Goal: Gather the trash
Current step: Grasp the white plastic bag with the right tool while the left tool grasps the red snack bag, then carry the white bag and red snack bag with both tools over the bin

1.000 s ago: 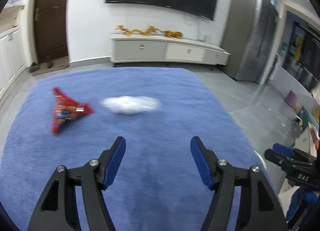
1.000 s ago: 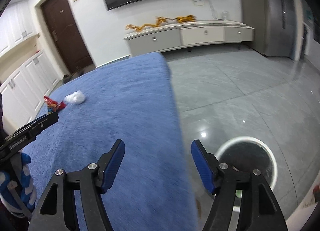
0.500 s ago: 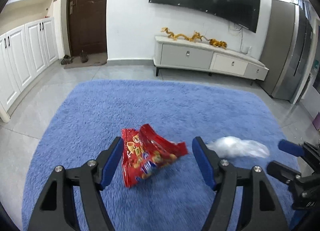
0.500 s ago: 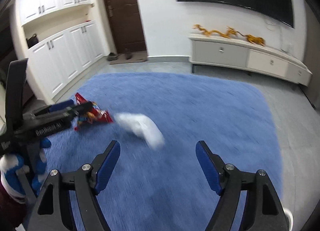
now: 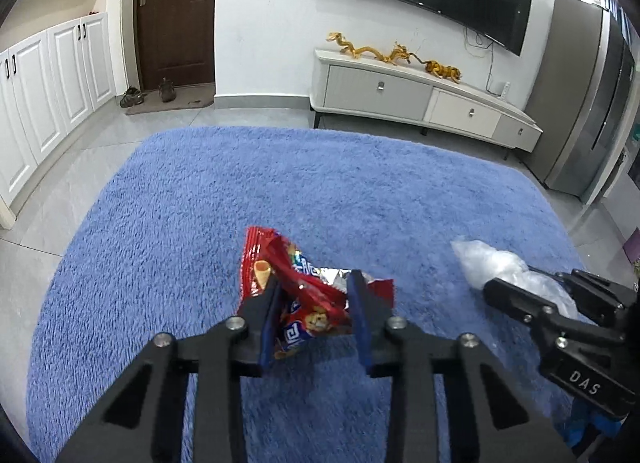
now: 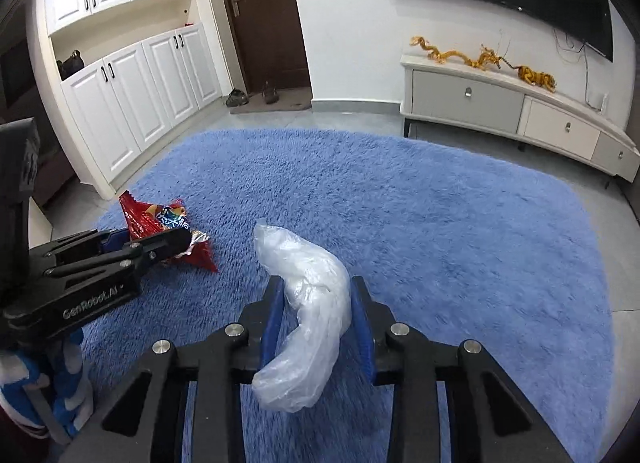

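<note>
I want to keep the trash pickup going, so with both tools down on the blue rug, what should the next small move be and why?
Probably lift both tools straight up off the blue rug. The left tool has just closed on the red snack wrapper, the right tool has just closed on the clear plastic bag, and both pieces look pinched between the pads. No bin shows in either view now.

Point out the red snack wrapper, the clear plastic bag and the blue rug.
red snack wrapper (image 5: 308, 295), left wrist view, crumpled middle between the pads.
clear plastic bag (image 6: 316, 303), right wrist view, bulging middle.
blue rug (image 6: 460, 243), right wrist view, bare pile.
</note>
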`<state>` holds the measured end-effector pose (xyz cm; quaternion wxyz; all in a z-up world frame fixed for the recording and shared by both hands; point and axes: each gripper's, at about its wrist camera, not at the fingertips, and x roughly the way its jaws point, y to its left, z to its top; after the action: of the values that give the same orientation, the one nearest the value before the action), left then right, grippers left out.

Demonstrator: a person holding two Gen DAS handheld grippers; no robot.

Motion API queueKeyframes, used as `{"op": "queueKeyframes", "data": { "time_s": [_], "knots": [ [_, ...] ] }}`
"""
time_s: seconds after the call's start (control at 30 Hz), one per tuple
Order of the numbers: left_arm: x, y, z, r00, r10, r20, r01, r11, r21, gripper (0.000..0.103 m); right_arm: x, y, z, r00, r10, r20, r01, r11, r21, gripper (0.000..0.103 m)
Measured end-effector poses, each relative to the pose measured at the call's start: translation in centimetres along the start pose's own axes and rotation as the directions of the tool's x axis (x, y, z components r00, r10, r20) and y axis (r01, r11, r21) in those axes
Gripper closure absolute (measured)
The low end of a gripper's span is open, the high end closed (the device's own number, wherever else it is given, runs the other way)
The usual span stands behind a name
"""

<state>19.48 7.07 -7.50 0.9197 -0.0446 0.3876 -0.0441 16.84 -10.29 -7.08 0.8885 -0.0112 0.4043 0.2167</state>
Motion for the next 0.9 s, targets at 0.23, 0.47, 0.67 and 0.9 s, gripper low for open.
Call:
{"op": "queueKeyframes", "data": {
  "time_s": [0.23,0.47,0.67,0.9],
  "knots": [
    [-4.4,-2.1,-2.5,0.998,-0.066,0.025,0.064,0.997,0.05,0.078,-6.0,-1.2,-3.7,0.999,0.01,0.04,-0.012,0.998,0.059,0.072],
    [-9.3,-5.6,-4.8,0.989,-0.147,0.033,0.142,0.981,0.129,0.08,-13.1,-3.4,-8.3,0.997,-0.023,0.08,0.011,0.989,0.145,0.072],
    [-12.1,-11.4,-6.0,0.966,-0.259,0.001,0.253,0.944,0.214,0.081,-19.8,-8.0,-13.5,0.986,-0.128,0.107,0.093,0.955,0.283,0.072],
    [-12.3,-21.4,-7.5,0.914,-0.393,-0.101,0.404,0.857,0.321,0.081,-25.3,-14.1,-19.8,0.953,-0.297,0.066,0.241,0.868,0.434,0.072]
  ]
}}
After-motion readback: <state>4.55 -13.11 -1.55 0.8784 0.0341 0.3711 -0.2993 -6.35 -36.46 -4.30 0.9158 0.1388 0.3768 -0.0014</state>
